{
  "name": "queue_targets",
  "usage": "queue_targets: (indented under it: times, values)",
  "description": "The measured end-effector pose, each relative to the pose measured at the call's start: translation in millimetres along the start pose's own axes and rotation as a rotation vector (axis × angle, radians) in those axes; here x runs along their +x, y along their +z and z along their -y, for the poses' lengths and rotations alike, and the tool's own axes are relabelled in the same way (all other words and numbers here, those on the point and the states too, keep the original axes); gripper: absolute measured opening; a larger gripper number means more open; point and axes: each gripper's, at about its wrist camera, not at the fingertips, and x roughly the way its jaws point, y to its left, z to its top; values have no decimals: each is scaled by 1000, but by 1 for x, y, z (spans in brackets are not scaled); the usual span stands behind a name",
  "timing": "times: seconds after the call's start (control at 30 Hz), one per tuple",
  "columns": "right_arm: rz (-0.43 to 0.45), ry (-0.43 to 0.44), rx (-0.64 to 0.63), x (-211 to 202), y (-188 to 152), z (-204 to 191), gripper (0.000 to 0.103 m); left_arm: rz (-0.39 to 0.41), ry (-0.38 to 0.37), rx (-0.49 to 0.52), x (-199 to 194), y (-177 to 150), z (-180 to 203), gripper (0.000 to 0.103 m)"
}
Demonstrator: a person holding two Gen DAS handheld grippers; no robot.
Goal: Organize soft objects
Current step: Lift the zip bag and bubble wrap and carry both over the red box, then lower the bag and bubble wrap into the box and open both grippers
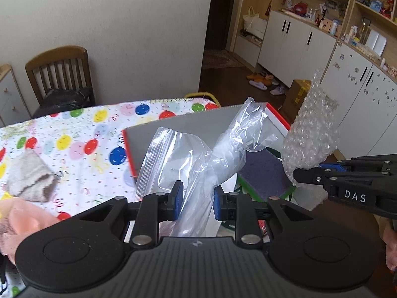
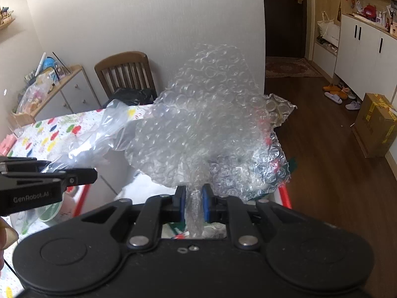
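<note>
Left gripper (image 1: 198, 202) clamped on a bunched neck of clear plastic bag (image 1: 218, 149), bag held up over the box (image 1: 198, 124); zip edge trailing loose to one side. Right gripper (image 2: 193, 204) pinched on a twisted stem of bubble wrap (image 2: 198, 114), sheet fanning out above the pads, also in the air near the box's red rim. Both loads judged very light, limp, no stiffness to speak of; film likely slippery, so a gathered wad holds better than a single layer. Bubble wrap springy, likely to unfurl on release; bubbles may pop under a hard squeeze, no real harm. Further out on the table (image 1: 74, 129): pink soft item (image 1: 22, 221) nearest, then beige cloth (image 1: 29, 176), both lying flat on the balloon-print cover; probably easy to pinch at a fold or raised edge. Purple pad (image 1: 263, 171) inside the box. Chair (image 1: 59, 74) beyond the table.
</note>
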Motion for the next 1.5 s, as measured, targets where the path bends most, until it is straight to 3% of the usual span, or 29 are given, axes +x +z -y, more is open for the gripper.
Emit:
queue_targets:
  times: [0.37,0.77,1.27,1.5]
  values:
    - [-103,10,-80,47,17,9,13,-60,36,-1,54,9,15,24]
    - [-140,22,-139,70,22,11,13,-133,64,-4,94,5,22,24]
    - [-134,48,-125,68,21,20,16,-176,31,-29,105,2,18,25]
    - [-133,52,-127,65,21,19,22,-156,17,-42,98,4,16,34]
